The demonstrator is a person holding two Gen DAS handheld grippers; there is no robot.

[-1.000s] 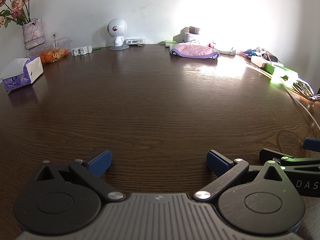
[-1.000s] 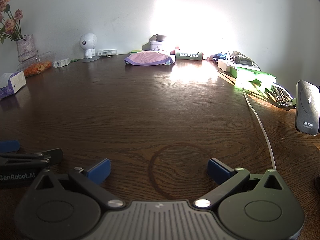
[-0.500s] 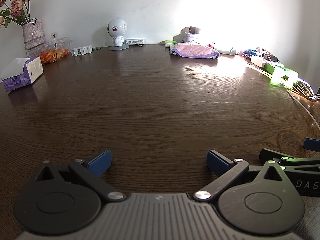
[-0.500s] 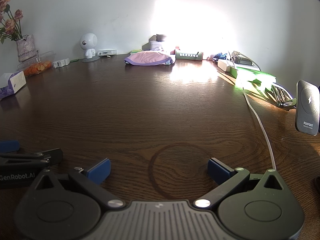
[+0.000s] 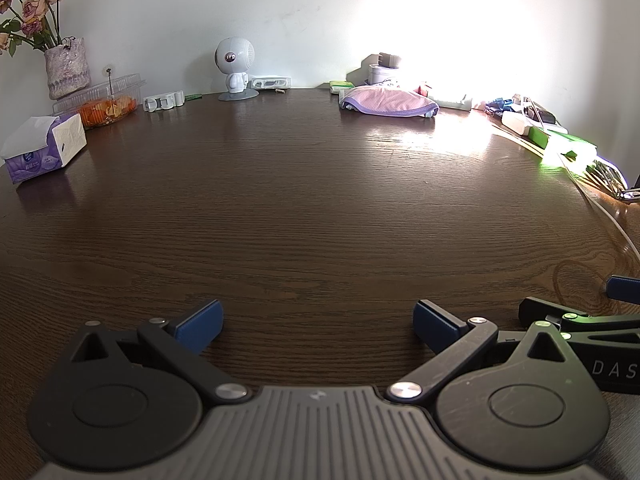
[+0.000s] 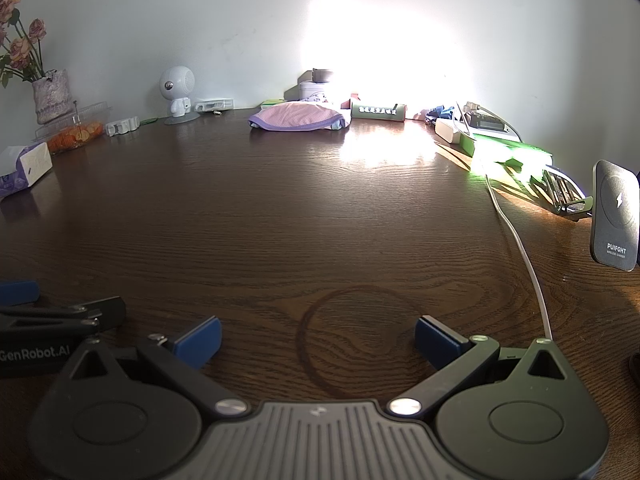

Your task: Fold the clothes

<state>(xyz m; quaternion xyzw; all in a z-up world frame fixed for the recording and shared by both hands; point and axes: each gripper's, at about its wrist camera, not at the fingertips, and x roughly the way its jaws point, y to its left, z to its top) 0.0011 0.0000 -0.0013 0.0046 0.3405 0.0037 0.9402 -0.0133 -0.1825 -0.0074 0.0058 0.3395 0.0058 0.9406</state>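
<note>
A pink garment with purple trim point(image 5: 387, 102) point(image 6: 298, 117) lies bunched at the far edge of the dark wooden table point(image 5: 312, 200) point(image 6: 280, 208), near the wall. My left gripper point(image 5: 316, 322) rests low at the table's near edge, open, nothing between its blue pads. My right gripper point(image 6: 317, 336) sits beside it to the right, also open and holding nothing. Each gripper shows at the edge of the other's view: the right one point(image 5: 584, 312) and the left one point(image 6: 60, 308). Both are far from the garment.
Along the left stand a tissue box point(image 5: 44, 148), a plastic box of orange food point(image 5: 106, 100) and a vase of roses point(image 5: 66, 66). A white robot figure point(image 5: 234, 68) stands at the back. Green items, cables point(image 6: 516, 232) and a wireless charger point(image 6: 616, 216) crowd the right side.
</note>
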